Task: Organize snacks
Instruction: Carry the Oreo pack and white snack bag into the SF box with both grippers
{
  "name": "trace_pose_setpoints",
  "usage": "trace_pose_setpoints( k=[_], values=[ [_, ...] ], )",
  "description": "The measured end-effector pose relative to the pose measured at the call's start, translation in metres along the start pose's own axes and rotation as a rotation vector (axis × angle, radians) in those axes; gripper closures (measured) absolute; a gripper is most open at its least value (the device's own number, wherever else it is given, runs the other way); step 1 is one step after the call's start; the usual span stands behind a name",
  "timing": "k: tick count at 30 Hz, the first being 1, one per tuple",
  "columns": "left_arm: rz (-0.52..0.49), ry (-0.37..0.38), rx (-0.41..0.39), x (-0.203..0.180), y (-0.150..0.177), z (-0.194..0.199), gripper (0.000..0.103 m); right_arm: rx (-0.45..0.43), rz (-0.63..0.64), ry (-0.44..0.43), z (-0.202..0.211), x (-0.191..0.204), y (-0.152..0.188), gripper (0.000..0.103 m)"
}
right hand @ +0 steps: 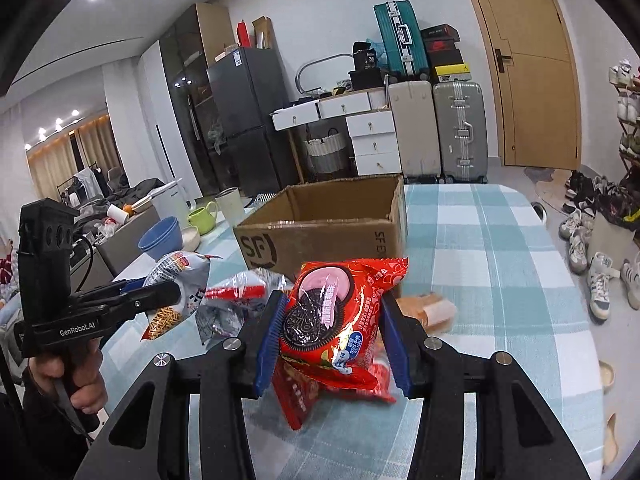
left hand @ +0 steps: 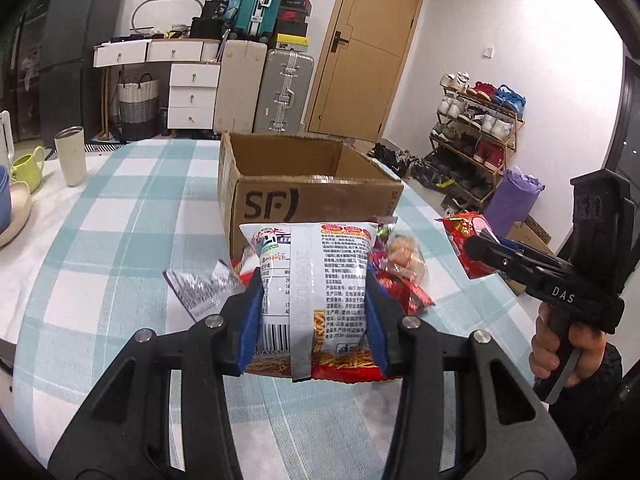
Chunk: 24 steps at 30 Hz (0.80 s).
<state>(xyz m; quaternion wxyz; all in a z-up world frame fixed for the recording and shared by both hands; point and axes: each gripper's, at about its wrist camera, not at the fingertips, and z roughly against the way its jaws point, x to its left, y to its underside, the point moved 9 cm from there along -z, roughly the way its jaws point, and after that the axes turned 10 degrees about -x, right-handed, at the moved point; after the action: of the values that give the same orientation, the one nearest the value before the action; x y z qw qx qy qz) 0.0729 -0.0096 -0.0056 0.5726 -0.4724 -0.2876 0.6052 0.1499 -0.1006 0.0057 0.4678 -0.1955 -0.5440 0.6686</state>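
My left gripper point(left hand: 314, 292) is shut on a white noodle-snack bag point(left hand: 316, 280) and holds it above the table, just in front of the open SF cardboard box point(left hand: 308, 204). My right gripper point(right hand: 334, 330) is shut on a red Oreo pack point(right hand: 340, 320), lifted in front of the same box point(right hand: 320, 236). The left gripper with its bag point(right hand: 176, 292) shows at the left of the right wrist view. The right gripper with the red pack point(left hand: 468, 248) shows at the right of the left wrist view. Loose snack packets point(left hand: 400, 276) lie on the checked tablecloth point(left hand: 120, 240) near the box.
A beige tumbler point(left hand: 71, 156), a green mug point(left hand: 28, 166) and stacked bowls point(right hand: 162, 238) stand at the table's left end. More packets point(right hand: 236, 304) lie between the grippers. Suitcases, drawers and a shoe rack point(left hand: 476, 136) stand beyond the table.
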Motion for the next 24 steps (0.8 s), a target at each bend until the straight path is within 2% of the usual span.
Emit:
trace_pose_setpoints(
  k=[10,24],
  values=[
    [-0.008,-0.038,-0.043,0.008,-0.044,-0.021,0.062,-0.014,0.01,-0.002,-0.025,-0.002,-0.032,0.056],
    [-0.016,-0.068,-0.036,0.022,-0.094,-0.086,0.062,0.008,0.025,-0.008,-0.076,-0.007,-0.063,0.056]
  ],
)
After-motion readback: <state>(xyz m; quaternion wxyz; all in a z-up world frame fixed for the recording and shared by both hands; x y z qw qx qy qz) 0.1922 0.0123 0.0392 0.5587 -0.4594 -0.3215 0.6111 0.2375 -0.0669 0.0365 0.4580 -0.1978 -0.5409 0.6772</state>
